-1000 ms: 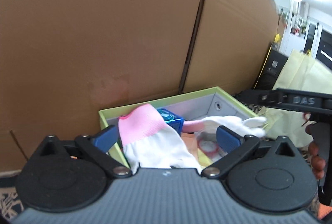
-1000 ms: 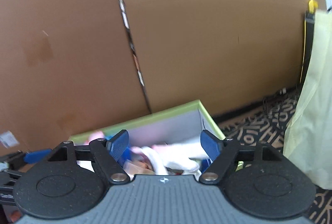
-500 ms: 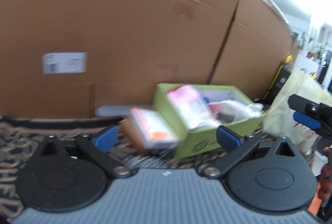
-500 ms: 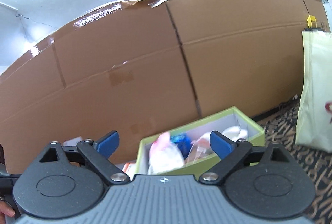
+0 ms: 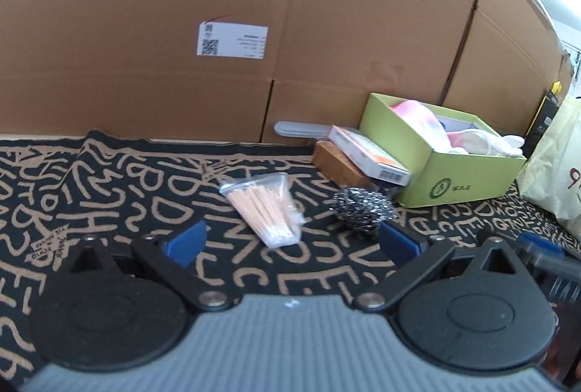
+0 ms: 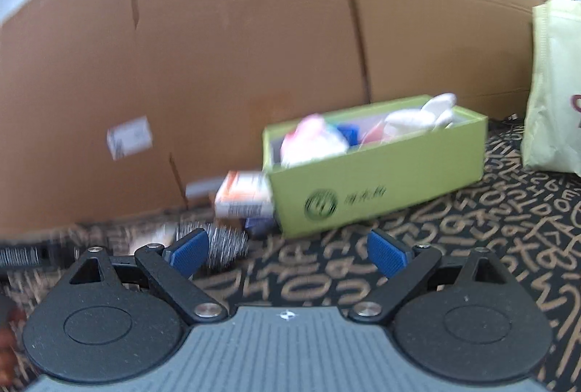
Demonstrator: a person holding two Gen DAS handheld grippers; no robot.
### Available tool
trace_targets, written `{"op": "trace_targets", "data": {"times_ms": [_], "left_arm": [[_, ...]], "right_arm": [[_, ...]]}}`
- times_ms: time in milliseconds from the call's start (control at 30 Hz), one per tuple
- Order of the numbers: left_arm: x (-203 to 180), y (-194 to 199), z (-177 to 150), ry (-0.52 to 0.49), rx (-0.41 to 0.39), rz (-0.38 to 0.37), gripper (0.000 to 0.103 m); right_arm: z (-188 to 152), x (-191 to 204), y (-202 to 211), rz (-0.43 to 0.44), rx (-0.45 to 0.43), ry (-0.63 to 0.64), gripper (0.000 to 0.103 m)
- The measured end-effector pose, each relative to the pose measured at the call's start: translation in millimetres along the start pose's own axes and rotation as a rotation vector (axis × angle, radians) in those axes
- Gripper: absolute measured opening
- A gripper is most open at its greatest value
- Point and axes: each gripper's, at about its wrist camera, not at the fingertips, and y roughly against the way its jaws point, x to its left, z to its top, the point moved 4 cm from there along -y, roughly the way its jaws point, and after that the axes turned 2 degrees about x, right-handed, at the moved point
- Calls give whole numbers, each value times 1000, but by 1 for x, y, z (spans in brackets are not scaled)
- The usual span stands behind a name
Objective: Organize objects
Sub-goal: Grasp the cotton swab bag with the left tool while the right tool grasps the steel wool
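Observation:
A green box (image 5: 457, 179) (image 6: 381, 174) stands on the patterned rug against the cardboard wall, with pink-and-white gloves (image 5: 417, 119) (image 6: 312, 137) and other items inside. On the rug lie a clear bag of cotton swabs (image 5: 265, 206), a steel wool scourer (image 5: 363, 206) (image 6: 225, 243), a white-and-orange carton (image 5: 366, 156) (image 6: 243, 197) and a brown block (image 5: 337, 166). My left gripper (image 5: 292, 241) is open, low over the rug just short of the swabs and scourer. My right gripper (image 6: 288, 252) is open with nothing between its fingers, in front of the box.
Large cardboard boxes (image 5: 254, 10) wall off the back. A pale yellow bag (image 5: 555, 174) (image 6: 555, 83) stands at the right of the green box. A grey flat object (image 5: 301, 129) lies by the wall. The right gripper's tip (image 5: 537, 246) shows at the left view's right edge.
Both grippers have pulled back from over the green box and dropped toward the rug. The left one swung left, so the swabs and scourer now lie before it. The glove stays in the box.

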Motion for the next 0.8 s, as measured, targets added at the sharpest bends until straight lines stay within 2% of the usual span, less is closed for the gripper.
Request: {"op": "trace_targets", "data": {"times_ms": [133, 333, 367, 400, 433, 467, 500, 533, 600, 667, 800], "left_arm": [[4, -23, 12, 2, 8, 15, 103], [9, -75, 20, 31, 98, 38, 101], [12, -81, 20, 40, 110, 29, 94], [15, -86, 19, 47, 127, 13, 81], [18, -91, 19, 54, 153, -6, 73], [19, -91, 19, 34, 137, -1, 60], [19, -90, 19, 0, 150, 2, 40], [19, -90, 21, -21, 161, -14, 38], [26, -86, 28, 14, 194, -72, 27], [31, -81, 33, 41, 207, -107, 25], [38, -76, 29, 47, 207, -108, 25]], "right_arm": [[-8, 20, -12, 11, 62, 52, 97], [-5, 32, -21, -27, 94, 71, 97], [-5, 34, -24, -33, 99, 72, 97], [-4, 35, -28, -37, 104, 71, 97], [-3, 37, -32, -40, 113, 69, 97], [-2, 38, -37, -44, 123, 65, 97], [0, 40, -41, -46, 129, 57, 97], [2, 40, -46, -46, 133, 45, 97], [7, 42, -57, -47, 141, 19, 97], [13, 44, -70, -45, 155, -11, 97], [15, 54, -95, 0, 195, -40, 97]]}}
